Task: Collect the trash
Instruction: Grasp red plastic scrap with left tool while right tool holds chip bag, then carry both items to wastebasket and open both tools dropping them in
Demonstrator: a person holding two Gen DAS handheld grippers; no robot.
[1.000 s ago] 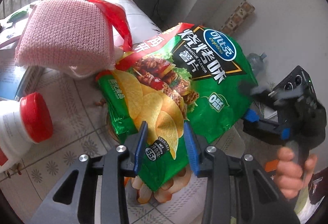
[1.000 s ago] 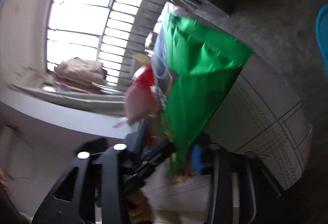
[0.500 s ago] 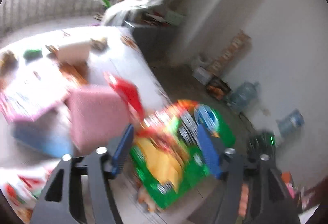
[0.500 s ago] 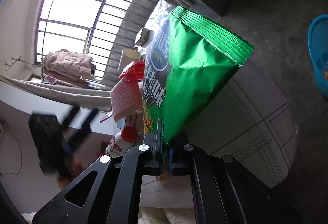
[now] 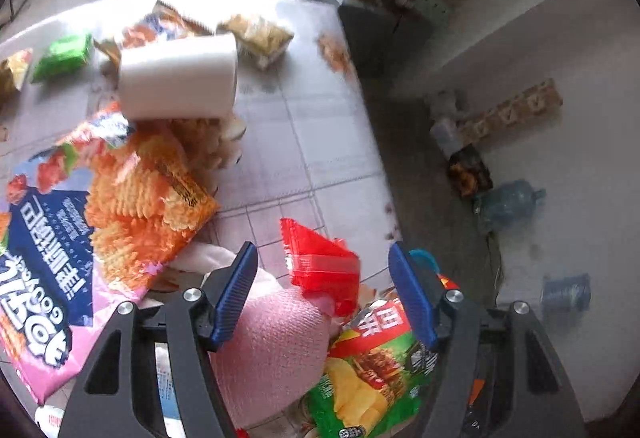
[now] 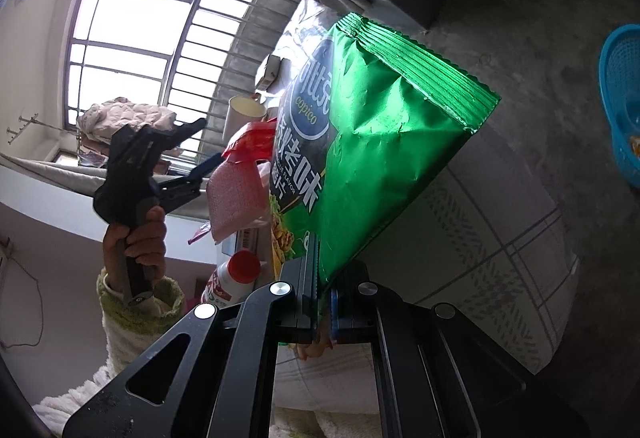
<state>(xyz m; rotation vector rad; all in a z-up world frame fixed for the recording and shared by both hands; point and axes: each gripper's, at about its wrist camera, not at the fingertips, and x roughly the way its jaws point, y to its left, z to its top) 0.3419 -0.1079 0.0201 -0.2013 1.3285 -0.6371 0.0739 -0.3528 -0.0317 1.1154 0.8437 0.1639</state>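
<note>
The green chip bag (image 6: 384, 157) is pinched at its lower corner by the right gripper (image 6: 324, 302), whose jaws are pressed together on the foil at lower centre of the right wrist view; its crimped top edge juts toward the upper right, over bare tiled table (image 6: 500, 238). The left gripper (image 5: 322, 298) is spread, with nothing clamped, above the pink sponge (image 5: 272, 350) and red wrapper (image 5: 320, 258). Open table is seen toward its right edge.

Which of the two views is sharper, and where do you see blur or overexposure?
The right wrist view is sharper: the print on the green chip bag is readable, but the window is blown out white. The left wrist view is soft with motion blur, and the far table edge is washed out.
</note>
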